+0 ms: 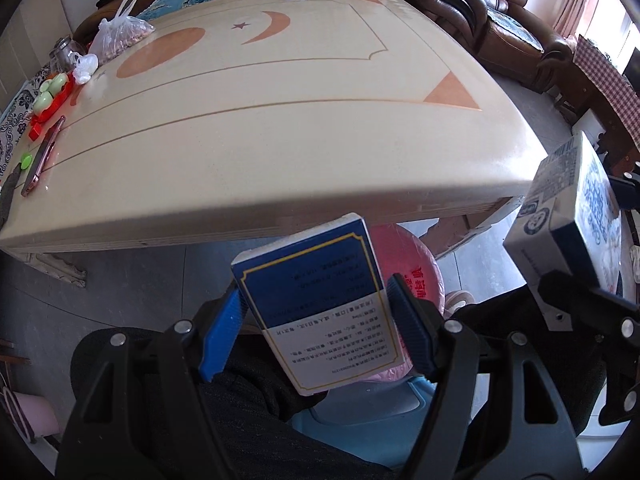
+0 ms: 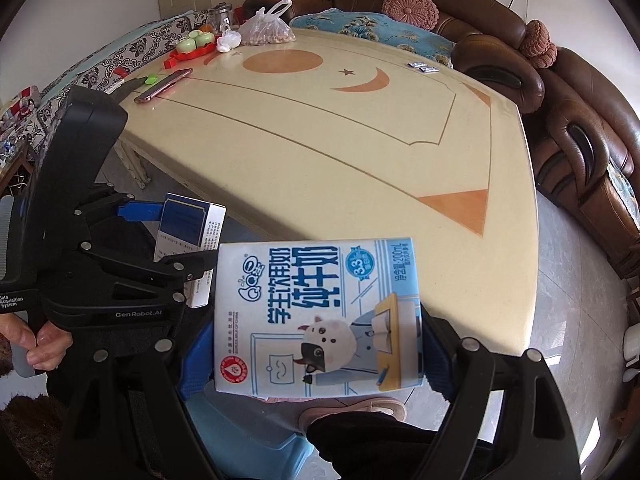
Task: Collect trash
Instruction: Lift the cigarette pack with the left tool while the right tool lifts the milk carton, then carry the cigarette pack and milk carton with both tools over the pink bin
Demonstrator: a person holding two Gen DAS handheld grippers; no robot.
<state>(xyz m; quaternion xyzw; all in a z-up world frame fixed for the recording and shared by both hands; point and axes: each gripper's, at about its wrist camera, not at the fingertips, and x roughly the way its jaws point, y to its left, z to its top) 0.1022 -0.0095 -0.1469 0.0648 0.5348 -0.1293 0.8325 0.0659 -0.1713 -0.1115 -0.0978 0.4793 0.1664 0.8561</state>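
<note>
My left gripper (image 1: 316, 316) is shut on a blue and white medicine box (image 1: 320, 300), held off the table's near edge above a pink-lined bin (image 1: 416, 276). The box also shows in the right wrist view (image 2: 188, 236). My right gripper (image 2: 316, 340) is shut on a white and blue milk carton (image 2: 316, 316) with a cartoon cow, held beside the left gripper. The carton shows at the right of the left wrist view (image 1: 568, 208).
A cream table (image 2: 320, 152) with orange sun, moon and star inlays lies ahead. At its far left are a bag of nuts (image 2: 266, 28), a red tray (image 2: 188, 52) and a phone (image 2: 162, 86). Two small sachets (image 2: 423, 67) lie at the far edge. Brown sofas (image 2: 580, 152) surround it.
</note>
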